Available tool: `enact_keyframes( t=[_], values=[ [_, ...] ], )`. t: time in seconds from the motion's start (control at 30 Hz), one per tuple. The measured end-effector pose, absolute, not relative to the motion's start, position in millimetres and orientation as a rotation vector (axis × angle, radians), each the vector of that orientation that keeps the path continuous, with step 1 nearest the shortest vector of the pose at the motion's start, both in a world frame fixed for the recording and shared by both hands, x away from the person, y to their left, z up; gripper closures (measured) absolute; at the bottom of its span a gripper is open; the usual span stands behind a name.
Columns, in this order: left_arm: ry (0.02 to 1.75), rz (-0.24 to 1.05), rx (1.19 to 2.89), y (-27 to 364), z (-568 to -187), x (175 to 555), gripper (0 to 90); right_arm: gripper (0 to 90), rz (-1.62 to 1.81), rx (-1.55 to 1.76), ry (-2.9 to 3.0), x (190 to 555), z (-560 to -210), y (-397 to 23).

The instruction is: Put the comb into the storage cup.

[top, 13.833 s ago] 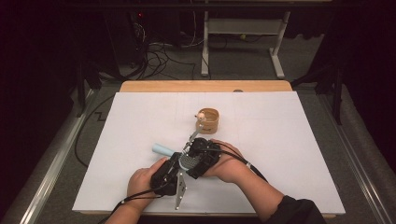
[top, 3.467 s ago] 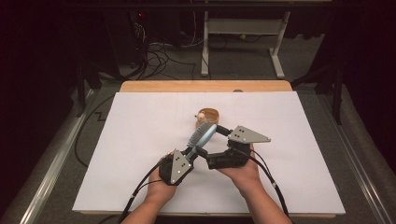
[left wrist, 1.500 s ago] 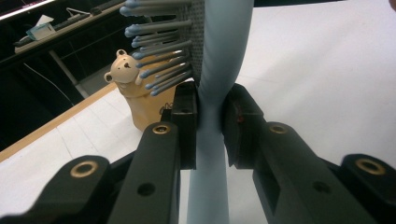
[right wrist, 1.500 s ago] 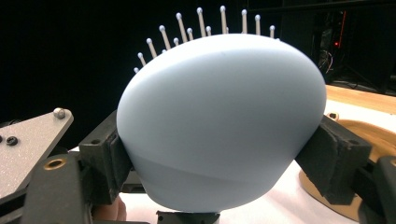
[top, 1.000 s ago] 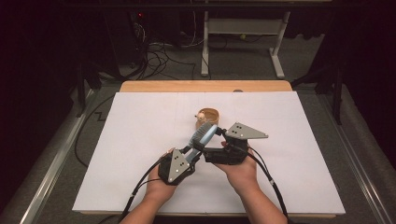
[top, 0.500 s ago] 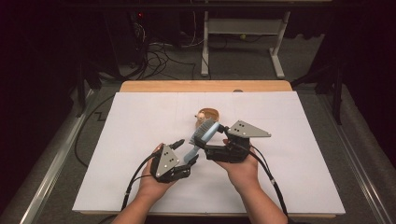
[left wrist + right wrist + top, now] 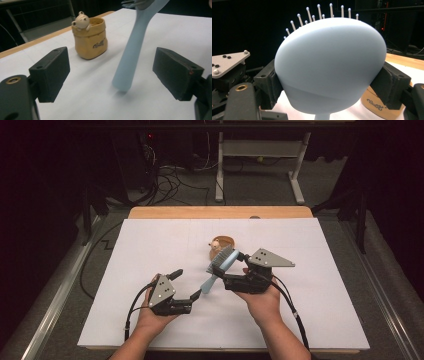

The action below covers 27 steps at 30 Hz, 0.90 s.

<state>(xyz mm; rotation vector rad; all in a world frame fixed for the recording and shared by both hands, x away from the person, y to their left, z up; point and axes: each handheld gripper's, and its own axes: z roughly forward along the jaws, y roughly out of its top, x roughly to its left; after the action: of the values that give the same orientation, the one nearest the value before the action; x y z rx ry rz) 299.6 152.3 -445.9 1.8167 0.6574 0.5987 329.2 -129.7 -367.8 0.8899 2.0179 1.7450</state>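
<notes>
While the right gripper [image 7: 231,279] clamps the hairbrush [image 7: 220,265], the left gripper [image 7: 186,283] has just spread its jaws.

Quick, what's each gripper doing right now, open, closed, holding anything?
Left gripper: open, jaws have just been opening; the brush handle hangs between them, untouched.
Right gripper: shut on the brush head.

The hairbrush [image 7: 132,47] head is cut off at the top edge (left gripper view); the pot [image 7: 377,106] sits mostly hidden behind it.
</notes>
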Motion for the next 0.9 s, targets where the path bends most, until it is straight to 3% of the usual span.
enact_keyframes(
  t=[0.67,0.9],
  values=[
    [0.775,0.608,1.742,193.9,-456.2,308.7,3.9,21.3,1.715,0.931,1.959,328.3,-367.9,-161.1],
    [0.773,0.559,1.738,197.5,-460.5,310.5,0.0,21.3,1.691,0.947,1.931,327.2,-365.6,-177.3]
  ],
)
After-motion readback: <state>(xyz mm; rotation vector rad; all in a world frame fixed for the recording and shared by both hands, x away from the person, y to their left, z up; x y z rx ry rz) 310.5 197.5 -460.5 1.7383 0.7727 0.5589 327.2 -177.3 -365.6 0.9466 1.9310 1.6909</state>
